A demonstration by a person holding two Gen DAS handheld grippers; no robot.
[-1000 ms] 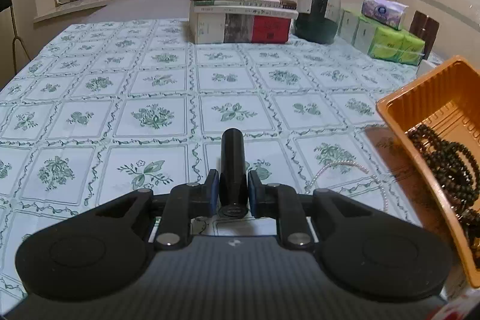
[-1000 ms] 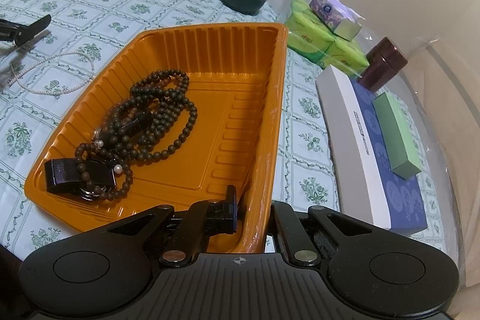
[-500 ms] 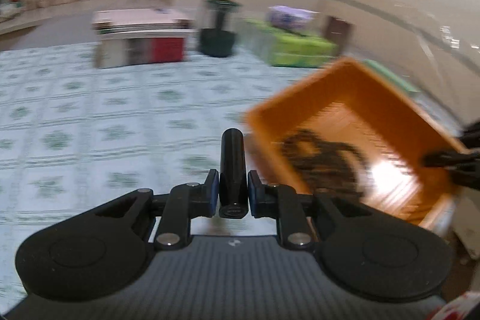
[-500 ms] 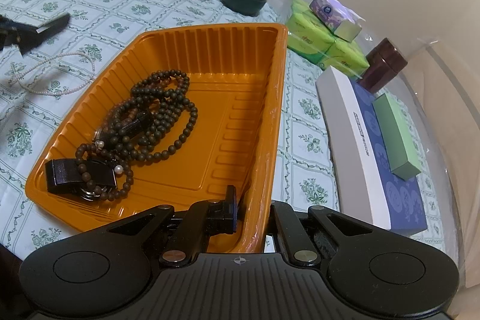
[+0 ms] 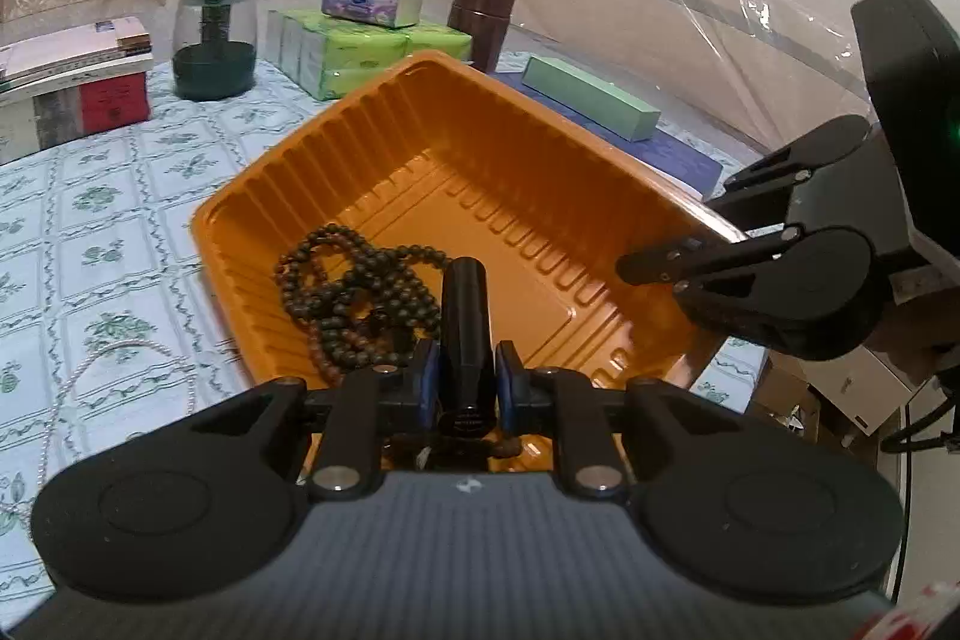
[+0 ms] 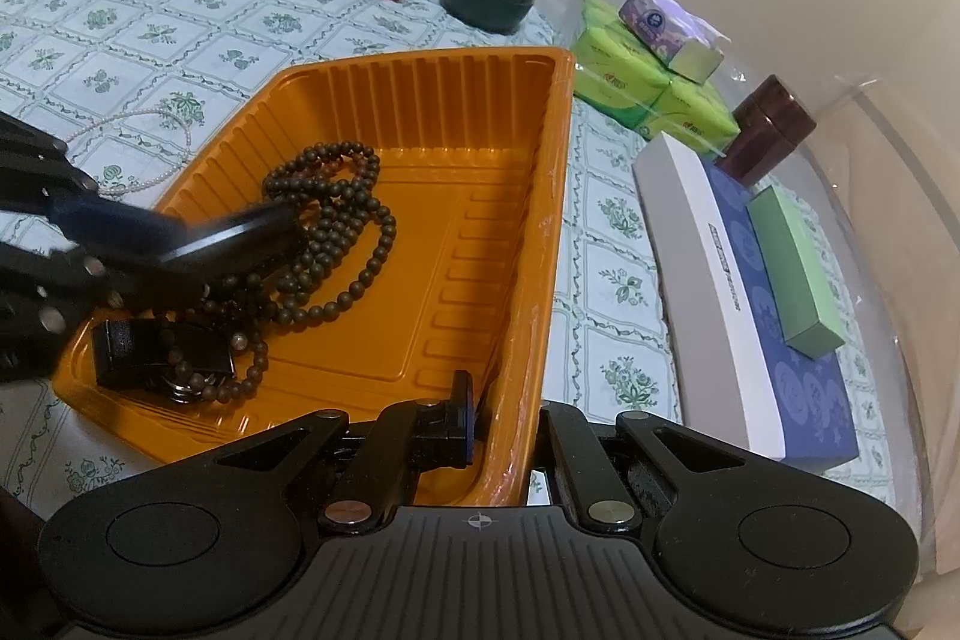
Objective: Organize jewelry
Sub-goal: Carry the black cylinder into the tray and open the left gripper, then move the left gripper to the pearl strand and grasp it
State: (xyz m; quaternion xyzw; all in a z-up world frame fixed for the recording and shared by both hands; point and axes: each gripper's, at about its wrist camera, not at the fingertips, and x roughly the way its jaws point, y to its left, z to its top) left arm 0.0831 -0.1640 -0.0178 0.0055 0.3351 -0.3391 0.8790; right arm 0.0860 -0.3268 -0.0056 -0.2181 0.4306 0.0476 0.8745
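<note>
Left tool (image 5: 467, 370) pinches my black tube (image 5: 465, 307) over the orange tray (image 6: 543, 196) at frame centre, ready to drop, while my right tool (image 6: 501, 418) clamps the tray's rim, steadying it.

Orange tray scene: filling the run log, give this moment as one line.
left gripper: shut on black cylinder, over orange ribbed plastic tray | right gripper: clamps tray rim | dark bead necklace: in tray

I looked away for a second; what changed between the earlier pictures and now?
The left gripper, shut on the black tube, swung from above the tablecloth to over the orange tray and the dark beads. The right gripper stays clamped on the tray wall; the pearl necklace lies on the cloth as before.
</note>
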